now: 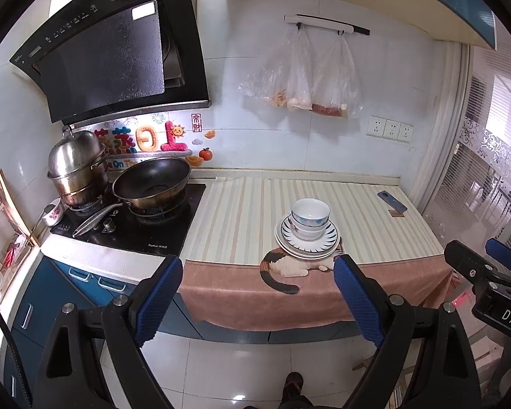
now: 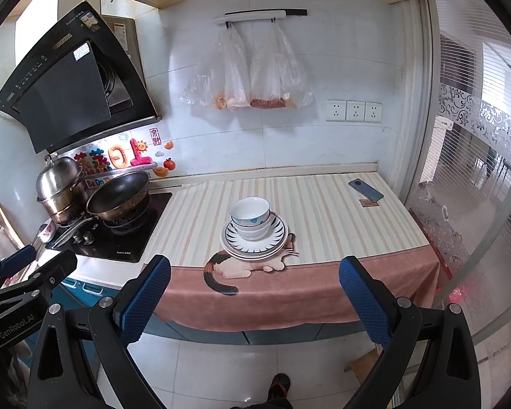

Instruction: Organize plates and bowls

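Nested white bowls [image 1: 310, 216] [image 2: 250, 216] with blue marks sit on stacked plates [image 1: 306, 243] [image 2: 255, 242], the top one patterned with dark blue rays. The stack rests near the front of a striped counter mat [image 1: 238, 214] [image 2: 323, 214]. My left gripper [image 1: 257, 298] is open and held back over the floor, short of the counter edge, nothing between its blue pads. My right gripper [image 2: 255, 298] is likewise open and empty, in front of the stack. Each gripper shows at the edge of the other's view: the right one [image 1: 487, 266], the left one [image 2: 34, 266].
A pink towel with a cat picture [image 1: 289, 266] [image 2: 242, 269] hangs over the counter front. A wok [image 1: 153, 184] [image 2: 119, 196] and steel steamer pot [image 1: 76, 167] stand on the stove at left. A phone [image 1: 391, 201] [image 2: 365, 189] lies at back right. A person's shoe [image 2: 279, 387] is on the floor tiles.
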Demonstrator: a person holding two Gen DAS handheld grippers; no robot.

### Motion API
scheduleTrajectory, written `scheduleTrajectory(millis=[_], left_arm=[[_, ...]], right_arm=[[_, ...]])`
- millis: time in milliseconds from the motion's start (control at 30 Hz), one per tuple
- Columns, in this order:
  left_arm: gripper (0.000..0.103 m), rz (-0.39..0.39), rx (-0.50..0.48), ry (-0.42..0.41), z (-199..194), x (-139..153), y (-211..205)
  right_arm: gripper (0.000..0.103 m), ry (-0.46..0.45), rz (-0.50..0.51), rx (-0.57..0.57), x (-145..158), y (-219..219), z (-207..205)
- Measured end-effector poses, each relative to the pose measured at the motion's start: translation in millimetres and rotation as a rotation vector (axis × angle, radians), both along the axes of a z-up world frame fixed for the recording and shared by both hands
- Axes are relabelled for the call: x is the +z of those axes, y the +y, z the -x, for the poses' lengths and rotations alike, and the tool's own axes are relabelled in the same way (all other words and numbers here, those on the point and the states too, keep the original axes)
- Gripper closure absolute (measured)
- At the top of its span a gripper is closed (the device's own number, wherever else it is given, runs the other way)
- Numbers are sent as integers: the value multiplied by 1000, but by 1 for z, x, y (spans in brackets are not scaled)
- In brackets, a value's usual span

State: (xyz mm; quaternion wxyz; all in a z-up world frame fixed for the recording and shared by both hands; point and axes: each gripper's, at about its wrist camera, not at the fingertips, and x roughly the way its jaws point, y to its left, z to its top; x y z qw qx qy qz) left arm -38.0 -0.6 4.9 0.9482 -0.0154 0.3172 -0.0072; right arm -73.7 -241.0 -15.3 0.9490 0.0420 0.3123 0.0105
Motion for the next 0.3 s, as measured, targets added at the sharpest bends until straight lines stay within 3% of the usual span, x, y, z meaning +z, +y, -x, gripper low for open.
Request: scheduleTrajectory(millis=[300], left_arm=[[12, -6, -6, -9, 3, 0, 1]], right_arm=[[2, -1, -1, -7, 0, 1, 2]])
